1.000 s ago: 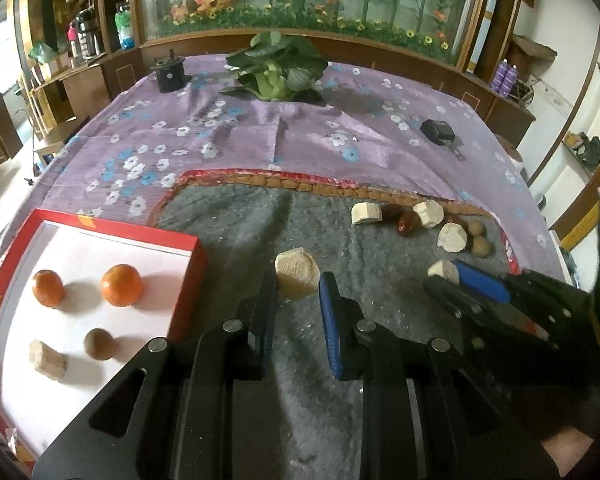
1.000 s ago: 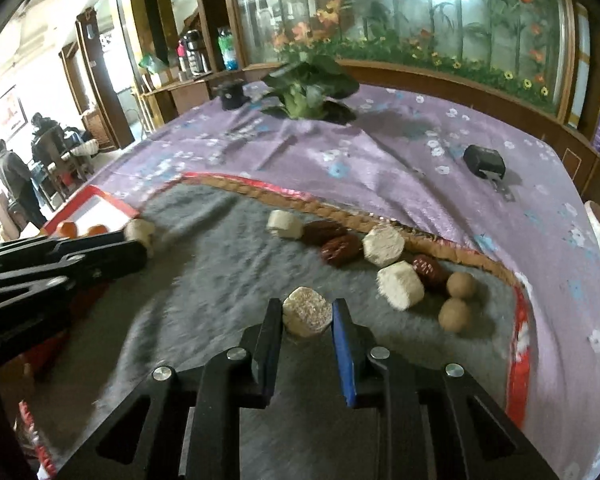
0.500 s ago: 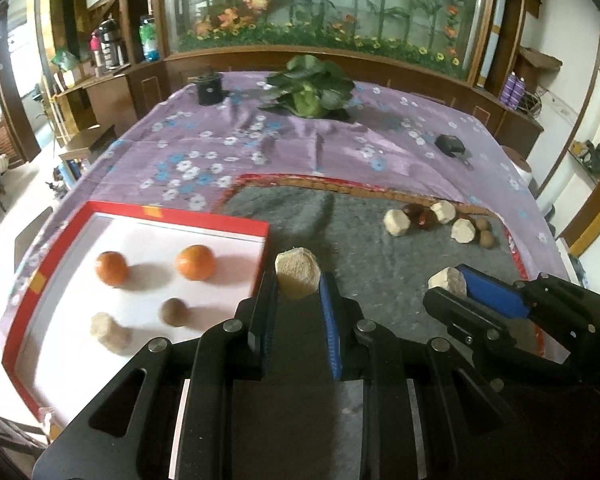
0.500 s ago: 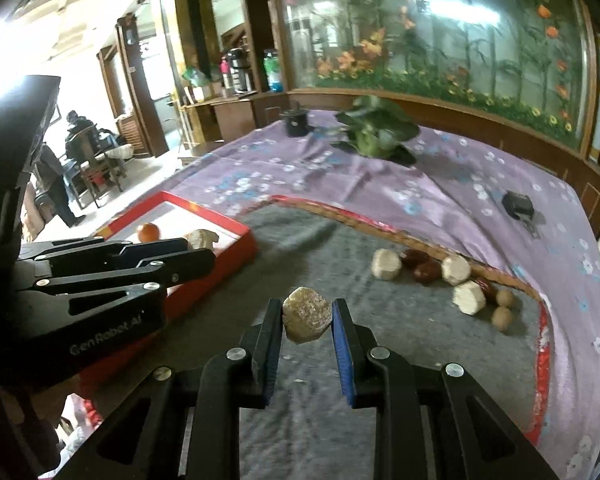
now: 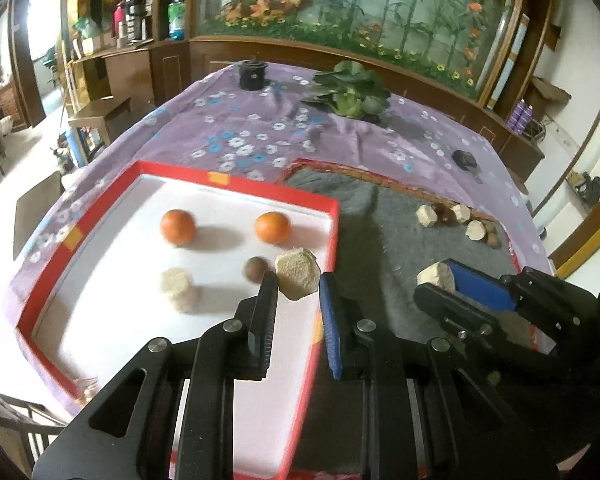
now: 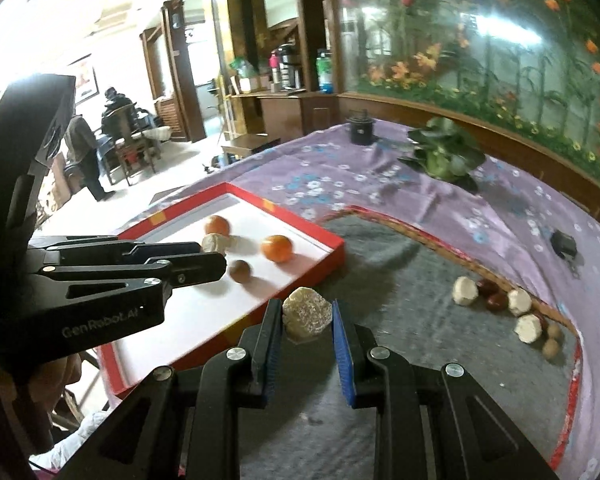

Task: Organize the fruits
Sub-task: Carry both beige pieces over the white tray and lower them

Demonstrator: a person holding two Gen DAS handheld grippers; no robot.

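My left gripper (image 5: 298, 282) is shut on a pale beige chunk of fruit (image 5: 297, 272), held above the right side of the red-rimmed white tray (image 5: 236, 186). In the tray lie two oranges (image 5: 178, 226) (image 5: 273, 227), a brown round fruit (image 5: 255, 269) and another beige chunk (image 5: 181, 289). My right gripper (image 6: 306, 316) is shut on a second beige chunk (image 6: 307, 313) over the grey mat (image 6: 420, 340), just right of the tray's edge (image 6: 332, 258). Each gripper also shows in the other's view: the right one (image 5: 444, 280), the left one (image 6: 216, 254).
Several beige chunks, dark red fruits and small brown fruits (image 6: 504, 308) lie clustered at the mat's far right edge. A potted green plant (image 5: 350, 94), a black cup (image 5: 252, 74) and a small black device (image 5: 464, 159) stand on the purple flowered cloth. People sit far off at the left (image 6: 100, 136).
Both grippers have carried their beige chunks leftward and slightly upward from the mat toward the tray; the left one now hangs over the tray's interior. The jaws stay closed.
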